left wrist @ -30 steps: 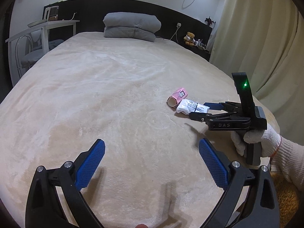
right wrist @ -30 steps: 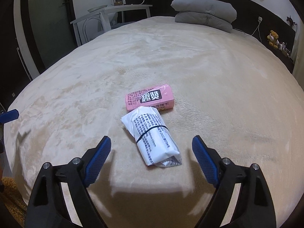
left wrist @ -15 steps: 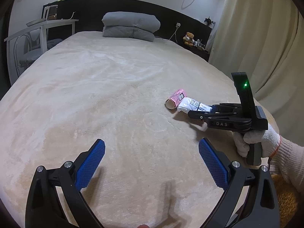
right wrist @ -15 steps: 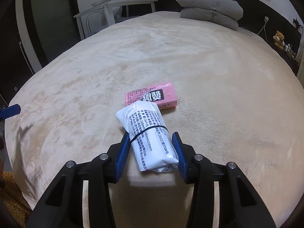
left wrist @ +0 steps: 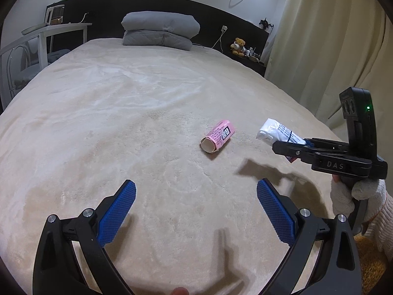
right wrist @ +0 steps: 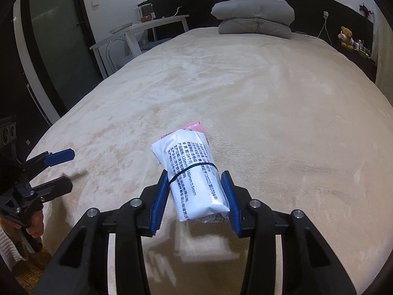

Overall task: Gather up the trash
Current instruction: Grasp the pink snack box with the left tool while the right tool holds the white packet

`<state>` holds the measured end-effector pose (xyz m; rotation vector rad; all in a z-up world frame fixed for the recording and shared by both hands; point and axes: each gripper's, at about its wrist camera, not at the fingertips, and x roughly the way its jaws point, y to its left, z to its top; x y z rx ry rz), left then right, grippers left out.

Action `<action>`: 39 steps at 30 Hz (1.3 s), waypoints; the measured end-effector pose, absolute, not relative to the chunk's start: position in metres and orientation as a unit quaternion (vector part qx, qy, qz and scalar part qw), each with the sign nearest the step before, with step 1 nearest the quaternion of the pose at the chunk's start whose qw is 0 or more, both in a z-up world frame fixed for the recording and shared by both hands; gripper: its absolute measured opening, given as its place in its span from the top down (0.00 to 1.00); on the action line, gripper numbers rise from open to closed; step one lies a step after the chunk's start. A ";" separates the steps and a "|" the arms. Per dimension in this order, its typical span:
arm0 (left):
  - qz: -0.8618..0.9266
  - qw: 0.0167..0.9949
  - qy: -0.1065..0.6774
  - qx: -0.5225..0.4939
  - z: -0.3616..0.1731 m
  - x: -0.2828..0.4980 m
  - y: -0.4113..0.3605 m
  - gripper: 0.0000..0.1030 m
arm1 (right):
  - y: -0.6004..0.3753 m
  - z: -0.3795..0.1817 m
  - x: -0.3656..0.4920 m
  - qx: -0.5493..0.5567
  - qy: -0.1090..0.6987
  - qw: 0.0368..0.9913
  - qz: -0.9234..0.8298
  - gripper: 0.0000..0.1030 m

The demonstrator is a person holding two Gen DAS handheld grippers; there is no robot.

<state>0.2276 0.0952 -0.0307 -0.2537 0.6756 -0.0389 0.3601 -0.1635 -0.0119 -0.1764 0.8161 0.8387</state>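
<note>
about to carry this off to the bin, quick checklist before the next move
1. Right claw shut on the white packet: ok.
2. Packet lifted off the bed, shadow beneath it: ok.
3. Grip centred: not ok, the pads hold the near half and the far end sticks out.
4. Pink box collected: not ok, it lies on the bed.
5. Left claw open and empty: ok.
6. Bin location: cannot tell.
</note>
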 end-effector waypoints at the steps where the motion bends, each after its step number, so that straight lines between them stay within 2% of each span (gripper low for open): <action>1: -0.022 0.935 0.331 -0.122 -0.032 0.233 0.093 0.06 | -0.168 -0.011 0.360 -0.081 0.385 0.831 0.393 0.58; 24: -0.024 0.929 0.358 -0.085 -0.057 0.346 0.045 0.06 | -0.233 -0.012 0.377 -0.029 0.389 0.833 0.394 0.58; 31: -0.002 0.918 0.380 -0.117 -0.073 0.381 0.048 0.07 | -0.243 -0.012 0.384 -0.008 0.393 0.831 0.394 0.58; 36: 0.015 0.915 0.385 -0.121 -0.078 0.383 0.053 0.28 | -0.248 -0.011 0.385 -0.005 0.391 0.832 0.394 0.58; 38: 0.024 0.914 0.384 -0.125 -0.078 0.381 0.055 0.41 | -0.248 -0.011 0.384 -0.008 0.390 0.833 0.393 0.58; 39: 0.024 0.915 0.382 -0.128 -0.078 0.380 0.057 0.41 | -0.248 -0.011 0.383 -0.009 0.390 0.833 0.392 0.58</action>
